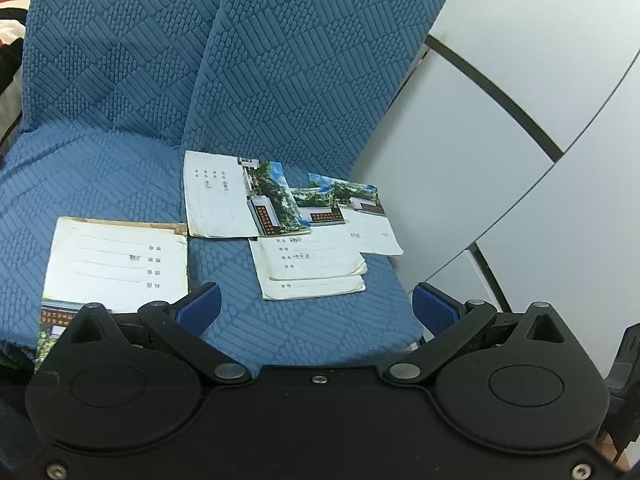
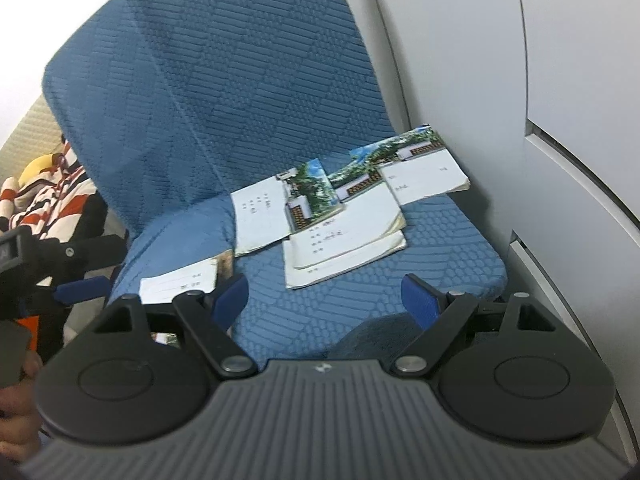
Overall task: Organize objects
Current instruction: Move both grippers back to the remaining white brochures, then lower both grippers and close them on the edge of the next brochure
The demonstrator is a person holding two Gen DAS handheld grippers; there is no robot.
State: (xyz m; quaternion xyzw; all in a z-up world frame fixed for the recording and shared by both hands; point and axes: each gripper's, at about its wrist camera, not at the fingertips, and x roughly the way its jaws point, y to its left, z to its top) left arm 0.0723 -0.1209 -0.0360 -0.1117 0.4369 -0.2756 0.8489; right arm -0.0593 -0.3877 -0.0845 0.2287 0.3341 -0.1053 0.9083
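Note:
Several thin notebooks with white covers and a photo strip lie scattered on a blue quilted seat (image 1: 320,328). One notebook (image 1: 116,260) lies alone on the left cushion, partly behind my left finger. Another (image 1: 218,196) lies near the backrest, overlapping a small stack (image 1: 308,268); a further one (image 1: 368,216) sits at the right. My left gripper (image 1: 316,308) hovers open over the seat's front, holding nothing. My right gripper (image 2: 324,300) is also open and empty in front of the stack (image 2: 344,244), with the lone notebook (image 2: 180,282) by its left finger.
Tall blue backrests (image 1: 300,60) rise behind the notebooks. White cabinet panels (image 2: 560,80) stand close to the seat's right side. A striped cloth and a yellow plush (image 2: 48,188) lie far left. The left gripper's body (image 2: 48,256) and a hand (image 2: 16,420) show at the right view's left edge.

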